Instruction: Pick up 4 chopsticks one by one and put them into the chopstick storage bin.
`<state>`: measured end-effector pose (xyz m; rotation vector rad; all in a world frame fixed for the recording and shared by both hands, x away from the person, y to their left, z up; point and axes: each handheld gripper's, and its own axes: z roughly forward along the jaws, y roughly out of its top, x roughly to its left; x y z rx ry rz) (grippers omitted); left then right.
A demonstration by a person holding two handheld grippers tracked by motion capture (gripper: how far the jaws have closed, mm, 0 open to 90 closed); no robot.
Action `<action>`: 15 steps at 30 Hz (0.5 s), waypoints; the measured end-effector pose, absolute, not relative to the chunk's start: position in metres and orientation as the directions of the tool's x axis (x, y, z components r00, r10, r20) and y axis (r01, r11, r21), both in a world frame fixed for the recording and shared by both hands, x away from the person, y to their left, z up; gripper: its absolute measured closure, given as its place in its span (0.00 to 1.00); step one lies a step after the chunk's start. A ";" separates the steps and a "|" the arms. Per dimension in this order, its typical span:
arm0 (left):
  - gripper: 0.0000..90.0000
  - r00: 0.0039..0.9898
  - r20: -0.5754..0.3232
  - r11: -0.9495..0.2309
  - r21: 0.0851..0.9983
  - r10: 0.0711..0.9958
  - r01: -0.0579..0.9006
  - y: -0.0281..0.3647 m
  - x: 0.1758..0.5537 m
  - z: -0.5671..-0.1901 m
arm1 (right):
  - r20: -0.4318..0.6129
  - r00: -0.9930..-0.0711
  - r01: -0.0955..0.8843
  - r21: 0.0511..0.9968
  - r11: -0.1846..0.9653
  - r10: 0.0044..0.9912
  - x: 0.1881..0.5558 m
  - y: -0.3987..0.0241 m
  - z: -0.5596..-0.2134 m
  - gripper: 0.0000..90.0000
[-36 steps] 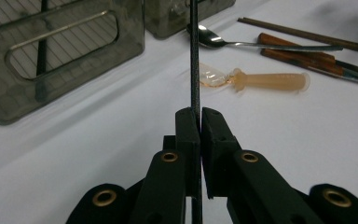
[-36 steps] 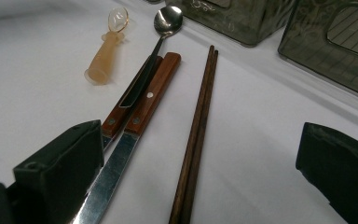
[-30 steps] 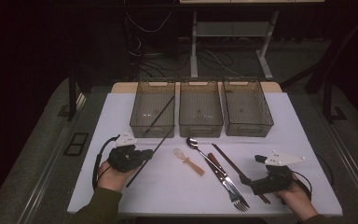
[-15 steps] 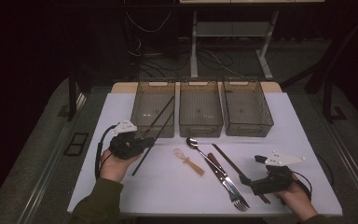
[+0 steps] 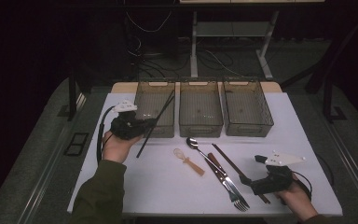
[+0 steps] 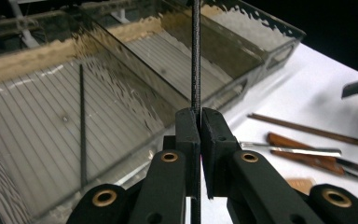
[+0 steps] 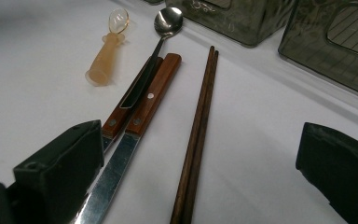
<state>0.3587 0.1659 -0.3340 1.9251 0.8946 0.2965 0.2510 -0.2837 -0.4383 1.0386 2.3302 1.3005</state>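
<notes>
Clearly left tool [image 6: 199, 123] clenches a slim black chopstick [image 6: 196, 56]; right tool [image 7: 205, 163] gapes.

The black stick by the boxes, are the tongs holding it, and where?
Yes. The left tongs pinch the black chopstick partway along its length, nearer its lower end. The right tongs are open, holding nothing.

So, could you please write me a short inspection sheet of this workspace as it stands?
Surface: white table top, tidy.
Job's things: black chopstick clamped in the left gripper over the left bin; another black stick lies inside it.
Clutter: spoon, wooden-handled cutlery, brown chopsticks, small plastic spoon; two further bins.
Grippers: left shut on chopstick; right gripper open, resting low.
Cables: one trails from the left gripper.
Surroundings: dark floor, desk legs, wiring.
</notes>
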 end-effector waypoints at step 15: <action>0.95 0.640 -0.133 -0.274 0.824 0.757 0.495 0.161 0.420 -0.312 | 0.105 -0.706 0.454 0.826 0.334 0.700 0.251 -0.284 -0.438 0.01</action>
